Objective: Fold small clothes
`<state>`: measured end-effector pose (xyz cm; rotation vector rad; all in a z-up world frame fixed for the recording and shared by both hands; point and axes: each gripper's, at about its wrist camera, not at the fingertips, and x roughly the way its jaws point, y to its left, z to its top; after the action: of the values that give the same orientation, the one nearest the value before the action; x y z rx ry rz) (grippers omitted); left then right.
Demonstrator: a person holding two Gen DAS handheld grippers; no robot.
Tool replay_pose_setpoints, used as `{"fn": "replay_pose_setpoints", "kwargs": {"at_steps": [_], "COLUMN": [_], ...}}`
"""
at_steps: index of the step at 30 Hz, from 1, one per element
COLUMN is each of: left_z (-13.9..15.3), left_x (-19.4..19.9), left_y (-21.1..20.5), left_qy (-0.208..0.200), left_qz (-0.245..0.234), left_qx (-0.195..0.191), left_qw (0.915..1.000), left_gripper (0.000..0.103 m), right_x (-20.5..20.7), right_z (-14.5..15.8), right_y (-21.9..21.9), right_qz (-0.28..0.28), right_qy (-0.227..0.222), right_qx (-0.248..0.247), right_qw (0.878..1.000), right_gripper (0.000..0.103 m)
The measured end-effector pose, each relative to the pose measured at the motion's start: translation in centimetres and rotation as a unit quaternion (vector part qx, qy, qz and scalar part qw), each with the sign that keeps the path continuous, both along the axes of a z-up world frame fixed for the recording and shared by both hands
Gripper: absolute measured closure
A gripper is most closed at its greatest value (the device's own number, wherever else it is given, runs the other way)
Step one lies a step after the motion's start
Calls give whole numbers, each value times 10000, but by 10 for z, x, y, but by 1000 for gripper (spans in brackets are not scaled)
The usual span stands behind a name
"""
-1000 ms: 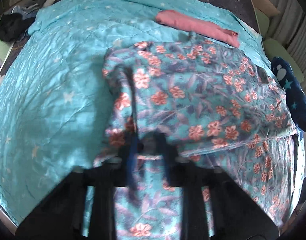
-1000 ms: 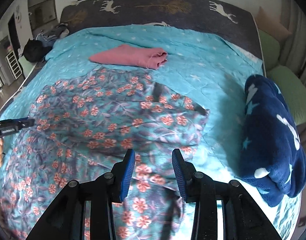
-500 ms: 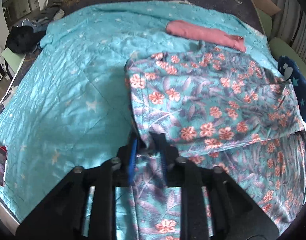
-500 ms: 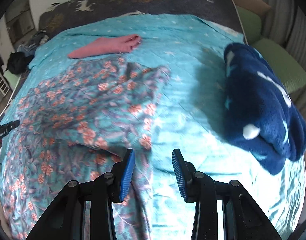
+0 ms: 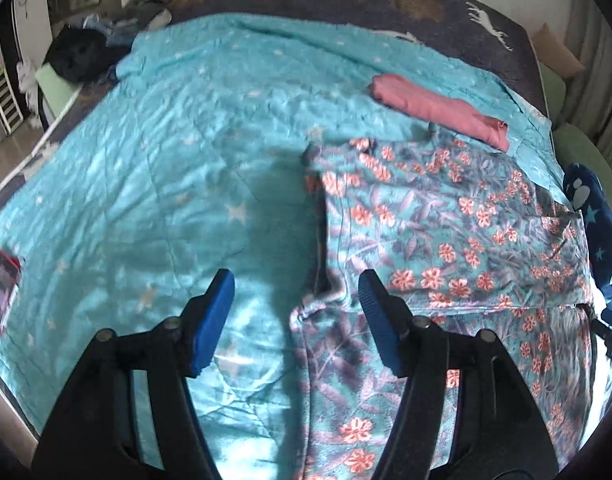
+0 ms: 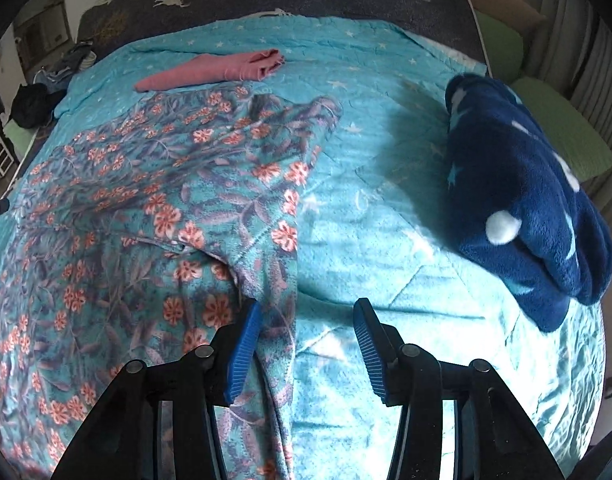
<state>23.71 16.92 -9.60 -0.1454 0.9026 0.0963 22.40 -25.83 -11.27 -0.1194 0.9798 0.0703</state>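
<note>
A teal floral garment lies folded over on the teal bed cover. My left gripper hangs over the garment's left edge. Its jaws are opening, and the cloth's hem lies under the gap by the right pad, which does not press on it. In the right wrist view the floral garment fills the left half. My right gripper is over its right edge, its jaws opening. A strip of the cloth lies below the gap beside the left pad, not pinched.
A folded pink garment lies beyond the floral one. A navy fleece with white stars is bunched at the right. A small dark packet sits on the cover's left edge. Dark clothes are heaped at the far left.
My left gripper has let go of the floral fold, which now lies flat, and has drawn back with its jaws spread. My right gripper has shifted to the garment's right edge and widened.
</note>
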Motion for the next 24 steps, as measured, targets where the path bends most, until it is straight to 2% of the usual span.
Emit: {"fn": "replay_pose_setpoints", "kwargs": {"at_steps": [1,3,5,7,8,10,12,13,17,20,21,22,24], "left_z": [-5,-15,-23,-30,-31,-33,-35,-35,-28,-19,-16,-14,-9], "left_x": [3,9,14,16,16,14,12,10,-1,-21,-30,-40,-56], "left_y": [-3,-11,-13,-11,-10,-8,-7,-6,-9,-12,-12,-13,-14], "left_qy": [67,192,290,327,315,228,152,131,108,-7,-47,-79,-99], "left_qz": [-45,-67,17,51,57,82,60,62,50,-101,-157,-234,-389], "left_qx": [-13,217,385,339,339,508,601,588,582,537,521,503,474], "left_qw": [10000,9996,9988,9989,9989,9984,9981,9982,9982,9985,9985,9984,9981], "left_gripper": [38,38,38,37,35,23,21,21,21,21,21,21,21], "right_x": [-1,-1,3,11,15,22,28,29,18,6,0,-6,-19], "right_z": [1,1,-1,-4,-4,-8,-14,-16,-11,-4,-1,1,4], "right_y": [7,23,31,27,23,10,0,-3,9,7,3,-1,-8], "right_qz": [128,373,337,104,14,-124,-194,-189,130,149,143,151,164], "right_qy": [-28,-61,-153,-262,-261,-165,46,81,-37,-49,-52,-54,-8], "right_qx": [-51,-235,-486,-560,-498,-304,-23,79,-197,-142,-5,147,380], "right_qw": [9999,9990,9981,9980,9984,9993,9998,9998,9997,9998,9999,9998,9991], "right_gripper": [38,35,35,39,44,83,90,90,87,68,58,53,51]}}
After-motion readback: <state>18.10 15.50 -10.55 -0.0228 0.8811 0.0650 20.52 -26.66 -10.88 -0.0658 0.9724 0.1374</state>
